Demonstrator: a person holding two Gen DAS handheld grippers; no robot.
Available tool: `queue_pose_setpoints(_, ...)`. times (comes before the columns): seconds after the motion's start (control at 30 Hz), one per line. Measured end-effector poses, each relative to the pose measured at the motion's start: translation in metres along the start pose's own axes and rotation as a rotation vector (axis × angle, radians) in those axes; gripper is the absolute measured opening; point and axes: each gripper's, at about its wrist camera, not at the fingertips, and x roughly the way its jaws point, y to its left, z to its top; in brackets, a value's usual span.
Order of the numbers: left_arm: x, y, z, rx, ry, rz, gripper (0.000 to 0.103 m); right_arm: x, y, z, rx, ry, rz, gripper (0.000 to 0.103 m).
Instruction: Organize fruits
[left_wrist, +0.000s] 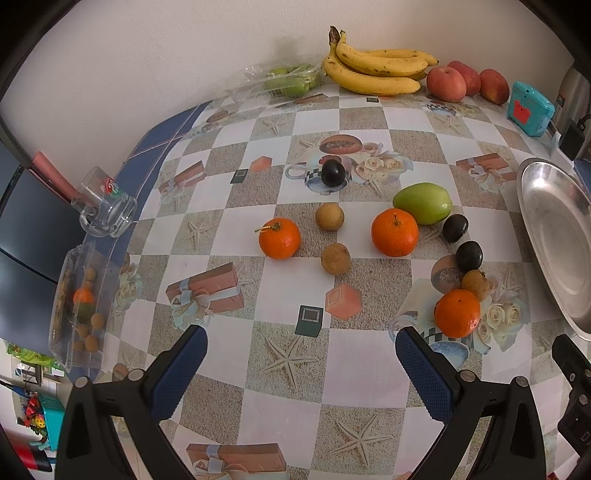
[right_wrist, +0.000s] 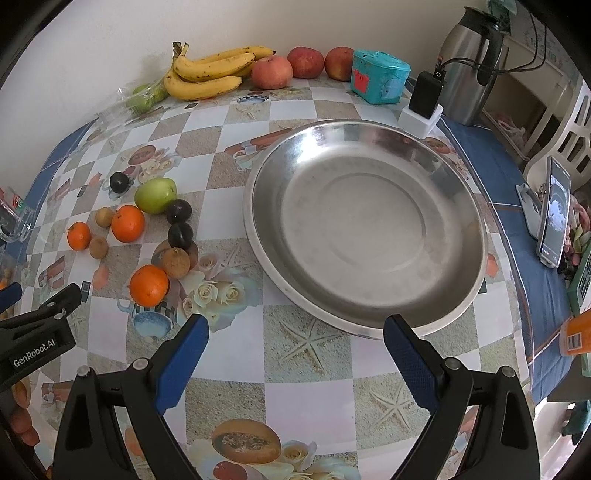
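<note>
Both tongs (left_wrist: 301, 345) (right_wrist: 295, 334) gape wide; oranges (left_wrist: 394, 232) glossy; brown fruits (left_wrist: 330, 216) perhaps longans.

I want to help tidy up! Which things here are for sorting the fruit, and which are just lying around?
For the job:
three round orange tangerines
green apple-like fruit
three dark plums
three small brown longans
empty shiny metal dish

Just lying about:
clear glass mug
teal plastic box
steel kettle
propped-up phone

Left tool (left_wrist: 301, 363): wide open, nothing between its blue fingers (left_wrist: 424, 373).
Right tool (right_wrist: 295, 352): wide open too, holding nothing.
Both: side by side, pointing forward and down.
</note>
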Motion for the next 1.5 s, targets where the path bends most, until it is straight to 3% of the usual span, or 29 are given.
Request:
queue_pose_setpoints(0.97,-0.004,0.001,0.005,-0.03,-0.025,-0.057,0.103,-0.001,0.002,-0.001,-0.022,-0.004,0.01,0.096)
queue_pose_setpoints(1.5,-0.005,0.013,0.016,-0.133,-0.025,-0.138,0.103,-0.005,0.011,0.006,-0.057,-0.021,0.03,0.096)
